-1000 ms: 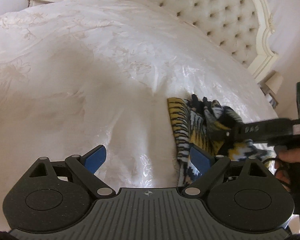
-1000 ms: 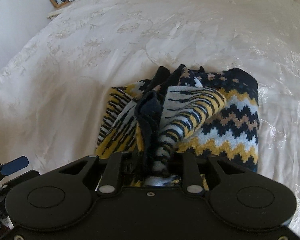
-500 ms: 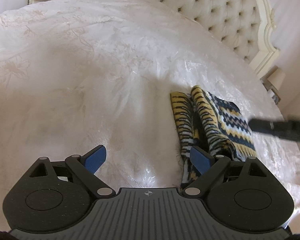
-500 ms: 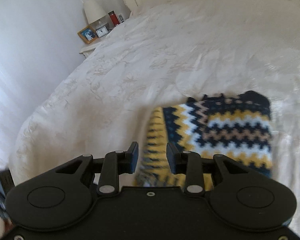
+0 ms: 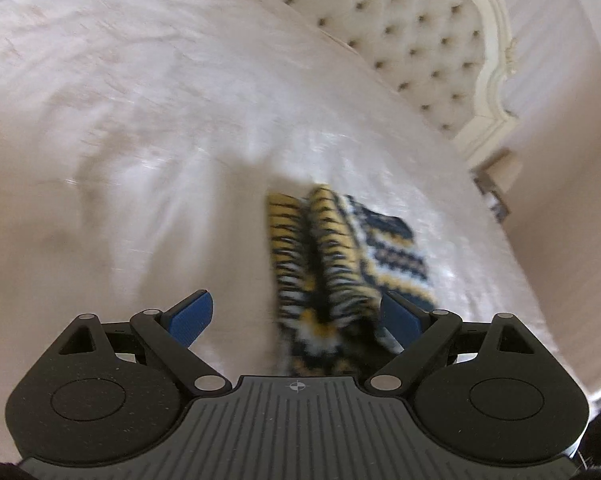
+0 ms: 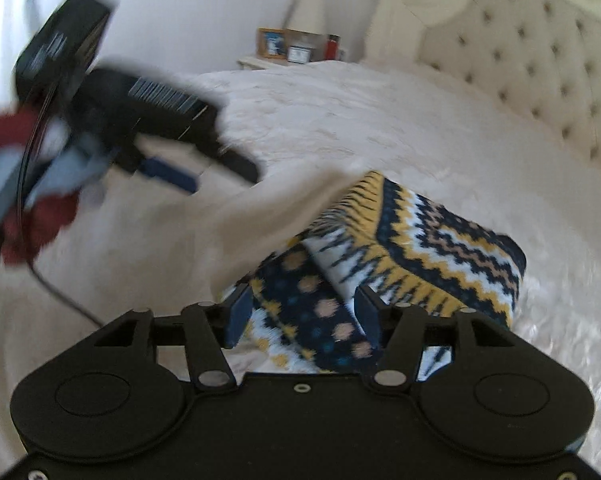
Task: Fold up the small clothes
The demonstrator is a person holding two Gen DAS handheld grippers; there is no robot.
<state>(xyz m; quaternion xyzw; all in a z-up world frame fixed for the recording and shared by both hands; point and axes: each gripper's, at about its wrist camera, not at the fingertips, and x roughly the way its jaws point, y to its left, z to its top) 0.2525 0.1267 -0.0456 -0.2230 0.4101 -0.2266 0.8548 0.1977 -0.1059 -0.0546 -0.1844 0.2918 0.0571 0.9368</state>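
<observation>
A small knitted sweater point(image 5: 340, 256) with navy, yellow and white zigzags lies folded on the white bedspread point(image 5: 140, 120). My left gripper point(image 5: 296, 318) is open wide, and the sweater's near end shows between its blue fingers point(image 5: 192, 316), close to the right one and unpressed. In the right wrist view the sweater point(image 6: 420, 240) lies just ahead. My right gripper point(image 6: 302, 314) hangs over its dotted near part; its jaws are opening and the pads point(image 6: 238, 316) stand apart from the knit. The left gripper point(image 6: 216, 174) shows blurred at upper left, held by a hand in a red sleeve point(image 6: 28, 208).
A tufted cream headboard point(image 6: 540, 80) runs behind the bed. A nightstand point(image 6: 260, 62) with a picture frame, a lamp and small items stands at the far corner. The bed's edge point(image 5: 540, 320) drops off right of the sweater.
My right gripper let go of the bunched sweater and swung round to its side with jaws spreading. The sweater now lies flat and folded. The left gripper stayed open and tilted slightly.
</observation>
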